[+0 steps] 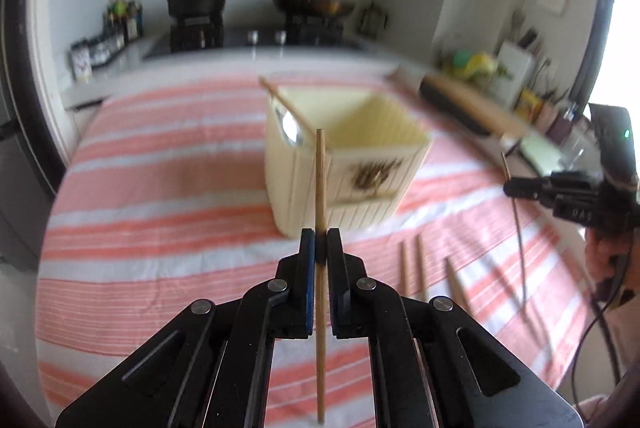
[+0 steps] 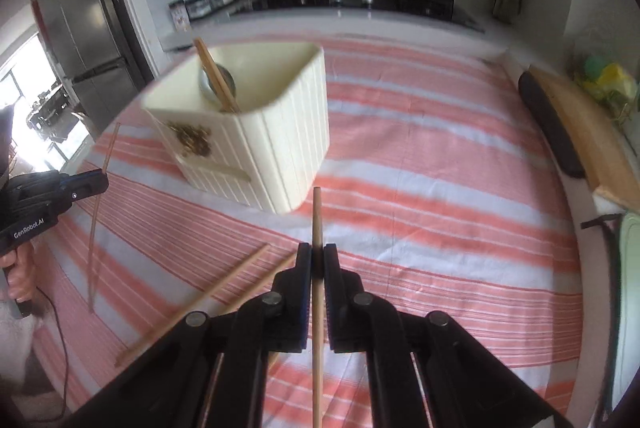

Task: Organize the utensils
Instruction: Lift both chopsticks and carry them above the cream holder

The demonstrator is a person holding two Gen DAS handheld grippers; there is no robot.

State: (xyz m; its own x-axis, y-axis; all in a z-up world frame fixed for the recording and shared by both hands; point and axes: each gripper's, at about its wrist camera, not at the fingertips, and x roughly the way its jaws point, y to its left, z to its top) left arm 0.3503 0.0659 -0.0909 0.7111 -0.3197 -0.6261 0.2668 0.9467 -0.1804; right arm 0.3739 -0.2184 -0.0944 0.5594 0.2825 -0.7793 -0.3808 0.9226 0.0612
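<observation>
while my left claw (image 1: 320,240) pinches one chopstick (image 1: 320,180) upright, my right claw (image 2: 317,256) is pressed tight on another chopstick (image 2: 317,220). both sticks are lifted above the striped cloth (image 2: 440,188). the cream holder (image 2: 256,132) stands just ahead, with a spoon (image 2: 214,84) and chopsticks leaning inside. three loose chopsticks (image 1: 420,268) lie on the cloth between my claws.

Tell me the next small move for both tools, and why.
Probably carry both over the cream utensil holder and lower. Left tool and right tool each clamp a chopstick, and the holder already contains chopsticks and a spoon.
</observation>
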